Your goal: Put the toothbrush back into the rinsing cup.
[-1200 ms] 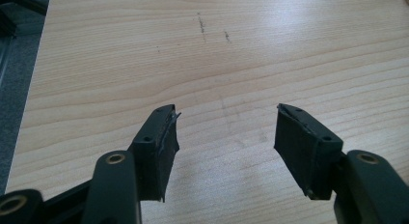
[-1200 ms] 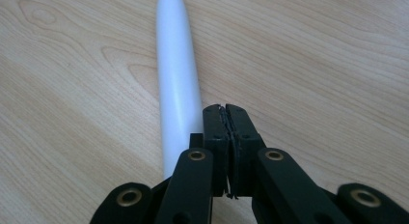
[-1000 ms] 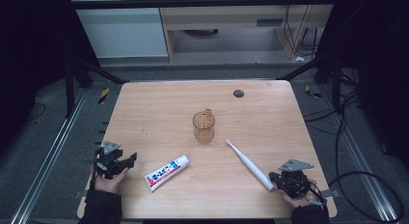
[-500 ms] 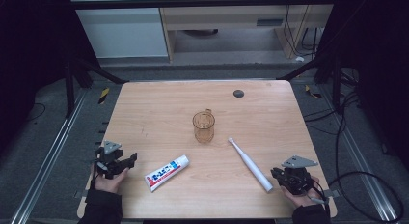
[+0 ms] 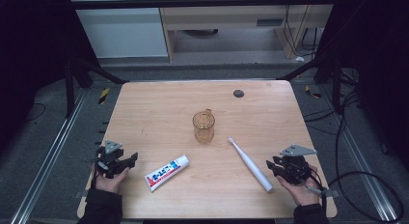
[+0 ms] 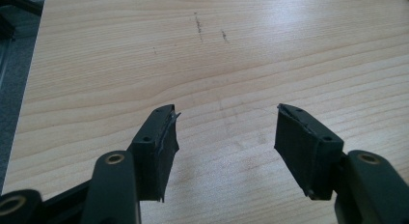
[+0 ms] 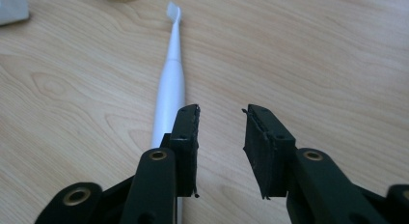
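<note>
High view overhead; gripper views skim table

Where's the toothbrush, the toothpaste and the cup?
toothbrush (image 5: 251, 164), high view, on the white handle.
toothpaste (image 5: 167, 172), high view, middle of the tube.
cup (image 5: 204, 128), high view, on its see-through amber wall.

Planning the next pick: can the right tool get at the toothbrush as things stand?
Probably yes: the right tool is open beside the toothbrush handle, which lies flat on bare table with nothing between them.
</note>
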Available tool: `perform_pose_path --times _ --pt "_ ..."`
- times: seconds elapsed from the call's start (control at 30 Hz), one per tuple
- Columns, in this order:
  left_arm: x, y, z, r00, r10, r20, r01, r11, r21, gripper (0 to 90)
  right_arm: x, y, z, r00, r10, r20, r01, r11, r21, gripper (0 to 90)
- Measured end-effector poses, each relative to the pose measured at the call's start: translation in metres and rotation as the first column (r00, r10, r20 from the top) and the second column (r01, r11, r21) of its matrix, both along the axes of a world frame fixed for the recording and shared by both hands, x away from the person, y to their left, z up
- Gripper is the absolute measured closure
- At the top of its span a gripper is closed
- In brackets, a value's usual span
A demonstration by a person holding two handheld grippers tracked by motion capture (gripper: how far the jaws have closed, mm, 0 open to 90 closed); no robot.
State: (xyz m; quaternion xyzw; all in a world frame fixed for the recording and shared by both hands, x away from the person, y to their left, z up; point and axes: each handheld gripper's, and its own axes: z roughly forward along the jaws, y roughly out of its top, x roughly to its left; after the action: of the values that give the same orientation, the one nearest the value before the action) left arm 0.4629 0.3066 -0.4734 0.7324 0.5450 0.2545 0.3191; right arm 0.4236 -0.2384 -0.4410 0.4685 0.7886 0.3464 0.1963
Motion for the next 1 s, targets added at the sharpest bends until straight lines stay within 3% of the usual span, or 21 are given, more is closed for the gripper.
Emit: perform_pose_path --times 0.3,0.47,0.57,1.0 --pt "0.000 0.000 0.000 1.0000 -0.003 -0.002 0.003 1.0000 0.005 39.2 0.021 0.017 0.022 0.9985 0.007 -0.054 -0.007 1.0000 -0.006 63.3" --pt "0.000 -0.001 -0.001 1.0000 -0.006 -0.001 0.006 1.0000 0.008 39.1 0.031 0.025 0.025 0.9972 0.014 -0.073 -0.016 0.9997 -0.020 62.0" --pt "0.001 -0.001 -0.001 1.0000 -0.007 -0.003 0.007 0.9999 0.009 39.0 0.040 0.036 0.027 0.9961 0.024 -0.085 -0.029 0.9979 -0.057 61.8" --pt "0.001 -0.002 -0.001 0.9999 -0.011 -0.004 0.011 0.9999 0.013 39.0 0.064 0.064 0.028 0.9855 0.063 -0.158 -0.078 0.9928 -0.090 61.6"
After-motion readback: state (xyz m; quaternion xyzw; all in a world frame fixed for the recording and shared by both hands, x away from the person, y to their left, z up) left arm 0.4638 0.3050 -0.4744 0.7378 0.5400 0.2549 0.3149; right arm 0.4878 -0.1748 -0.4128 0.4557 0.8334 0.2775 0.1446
